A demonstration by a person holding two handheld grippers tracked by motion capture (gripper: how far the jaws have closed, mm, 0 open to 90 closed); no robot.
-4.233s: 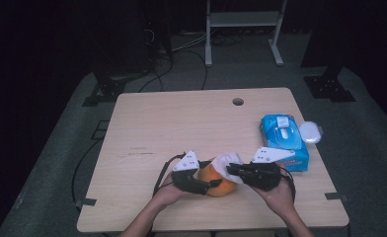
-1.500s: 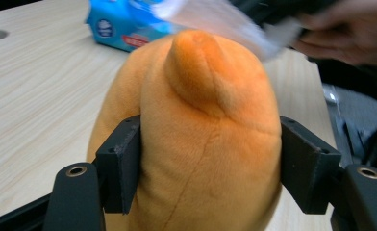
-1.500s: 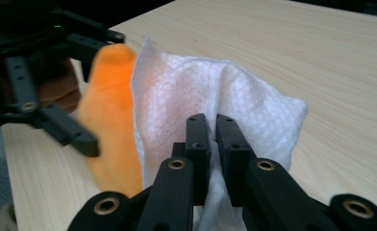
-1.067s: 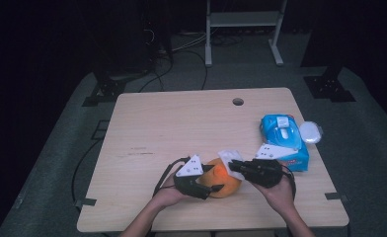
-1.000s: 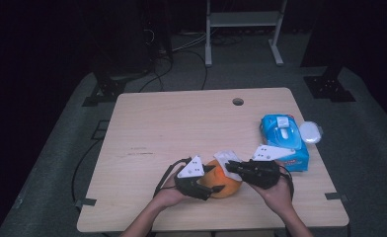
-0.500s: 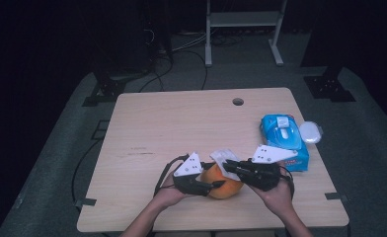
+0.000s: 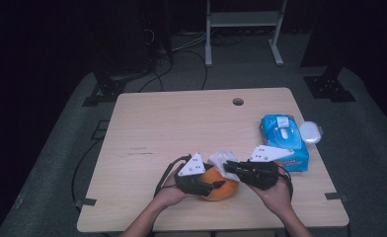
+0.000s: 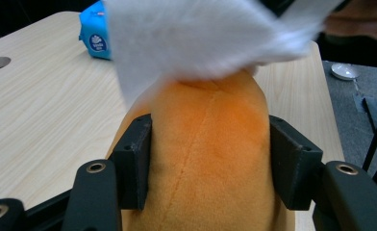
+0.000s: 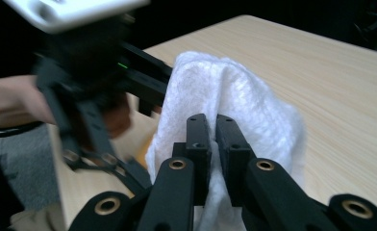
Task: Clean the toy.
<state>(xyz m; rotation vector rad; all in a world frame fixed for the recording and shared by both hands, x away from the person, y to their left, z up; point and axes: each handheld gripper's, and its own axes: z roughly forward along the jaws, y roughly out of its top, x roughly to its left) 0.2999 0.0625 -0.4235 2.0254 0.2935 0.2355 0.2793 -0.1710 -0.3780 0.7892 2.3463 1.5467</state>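
Forearms come in from the near edge of the desk [image 7: 181, 123], angled toward each other, and the hands meet over a spot near the front edge. The left claw [image 7: 216, 186] lies low and about level, pointing across to the right, and grips the orange plush [image 7: 220, 185]; in the left gripper view both pads press into the plush's flanks [image 8: 210, 159]. Its jaws have just been closing on that plush. The right claw [image 7: 229, 168] points left and sits a little higher, its jaws clenched on a white wipe [image 7: 222, 159]; the right gripper view shows the two jaws pinched together with the wipe [image 9: 234, 101] bunched between and draped past them. The wipe rests on top of the plush, which sits on the desk between the two hands. A blue wipe pack [image 7: 283, 140] lies to the right, near the right hand.

Against four seconds ago, the left claw has shifted slightly right, onto the plush; the pack lies where it did.
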